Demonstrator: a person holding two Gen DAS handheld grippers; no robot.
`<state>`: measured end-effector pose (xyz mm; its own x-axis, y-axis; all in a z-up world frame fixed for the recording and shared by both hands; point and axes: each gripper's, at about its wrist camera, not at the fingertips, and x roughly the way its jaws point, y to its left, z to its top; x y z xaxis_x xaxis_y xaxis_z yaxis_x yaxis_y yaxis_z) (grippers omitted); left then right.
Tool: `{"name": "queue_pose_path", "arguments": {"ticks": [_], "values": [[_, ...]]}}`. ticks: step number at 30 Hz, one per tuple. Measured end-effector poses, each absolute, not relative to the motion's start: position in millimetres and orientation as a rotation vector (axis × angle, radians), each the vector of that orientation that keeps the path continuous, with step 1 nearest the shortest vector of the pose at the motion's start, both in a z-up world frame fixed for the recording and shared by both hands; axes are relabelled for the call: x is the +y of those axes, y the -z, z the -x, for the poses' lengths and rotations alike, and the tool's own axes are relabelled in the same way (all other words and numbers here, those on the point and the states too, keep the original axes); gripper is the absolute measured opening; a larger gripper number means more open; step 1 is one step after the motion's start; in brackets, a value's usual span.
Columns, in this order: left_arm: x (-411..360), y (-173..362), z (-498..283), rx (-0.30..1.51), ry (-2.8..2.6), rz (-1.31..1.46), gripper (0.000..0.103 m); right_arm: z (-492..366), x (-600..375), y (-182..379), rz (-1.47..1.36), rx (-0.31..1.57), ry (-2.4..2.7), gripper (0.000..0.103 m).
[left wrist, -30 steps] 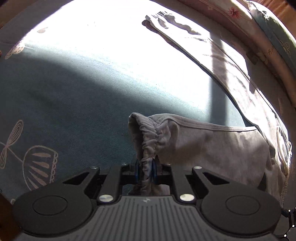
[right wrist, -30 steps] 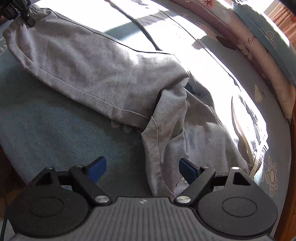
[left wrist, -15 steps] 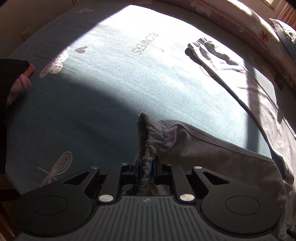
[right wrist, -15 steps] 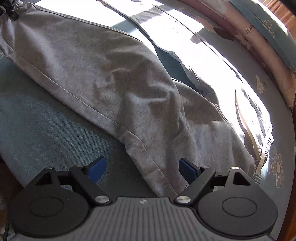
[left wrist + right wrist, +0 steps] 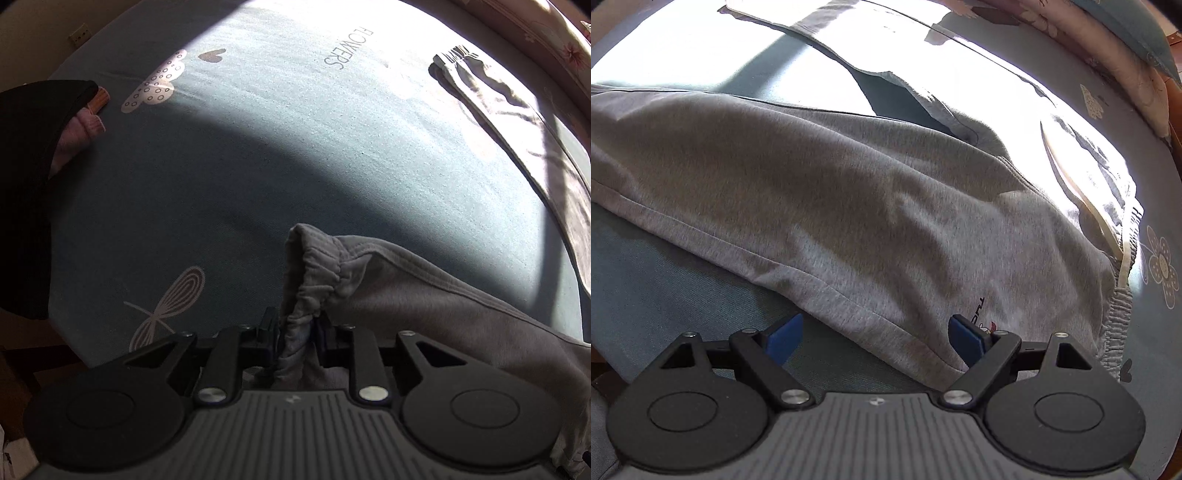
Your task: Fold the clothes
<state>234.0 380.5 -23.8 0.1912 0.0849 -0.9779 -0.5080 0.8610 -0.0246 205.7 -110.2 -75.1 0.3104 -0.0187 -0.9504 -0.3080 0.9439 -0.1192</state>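
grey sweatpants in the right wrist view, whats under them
The grey sweatpants lie on a blue-green bedsheet, which shows along their near edge and between the legs. Whatever lies directly beneath the fabric is covered.

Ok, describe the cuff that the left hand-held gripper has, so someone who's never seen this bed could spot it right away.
On the blue bedsheet lie grey sweatpants spread across the bed. Follow the nearer leg to its end: the cuff is the gathered, elasticated band standing up between the fingers of the left hand-held gripper, whose jaws have just been opening. The other cuff lies flat in sunlight, far away.
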Motion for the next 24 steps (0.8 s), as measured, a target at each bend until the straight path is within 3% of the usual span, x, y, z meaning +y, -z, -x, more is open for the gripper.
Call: {"name": "queue_pose_path", "arguments": {"ticks": [6,13,17,18,21,24], "values": [[385,32,-243,1.306,-0.47,0.35,0.042,-201,-103,70,0.367,1.215,-0.273,0.089],[401,21,-233,1.243,-0.521,0.363,0.043,-184,-72,81,0.757,1.046,-0.478,0.088],[344,24,-227,1.246,-0.287,0.059,0.045,-172,-55,102,0.982,0.958,-0.602,0.079],[318,29,-220,1.242,-0.185,-0.075,0.045,-169,-51,108,1.034,0.935,-0.626,0.072],[237,46,-187,1.156,0.15,-0.484,0.046,-166,-45,121,1.152,0.889,-0.66,0.064],[179,64,-154,1.049,0.418,-0.719,0.049,-167,-44,127,1.208,0.868,-0.673,0.053]]}}
